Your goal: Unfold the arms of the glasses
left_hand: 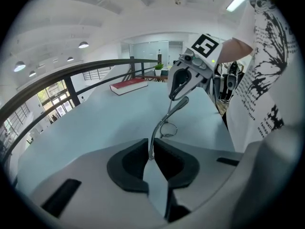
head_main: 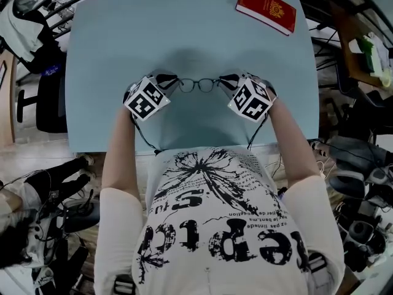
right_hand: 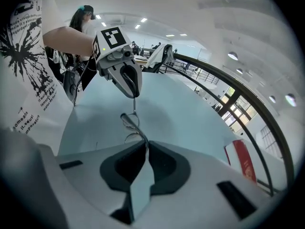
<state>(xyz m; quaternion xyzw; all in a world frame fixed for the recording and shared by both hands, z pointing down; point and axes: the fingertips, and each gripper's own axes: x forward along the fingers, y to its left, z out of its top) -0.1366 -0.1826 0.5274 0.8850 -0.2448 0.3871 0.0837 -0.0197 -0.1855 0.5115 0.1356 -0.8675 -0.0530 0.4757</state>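
Thin metal-framed glasses [head_main: 198, 85] hang over the pale blue table [head_main: 123, 42], stretched between my two grippers. My left gripper [head_main: 171, 80] is shut on the tip of one arm, which runs out from between its dark pads [left_hand: 151, 149] toward the lenses [left_hand: 167, 128]. My right gripper [head_main: 226, 80] is shut on the tip of the other arm, seen pinched in the right gripper view [right_hand: 144, 147]. Both arms stand spread out sideways from the frame. Each gripper faces the other across the glasses.
A red book [head_main: 266, 8] lies at the table's far right corner. The person's torso in a printed shirt [head_main: 221, 226] stands against the near edge. Chairs, cables and gear crowd the floor on both sides.
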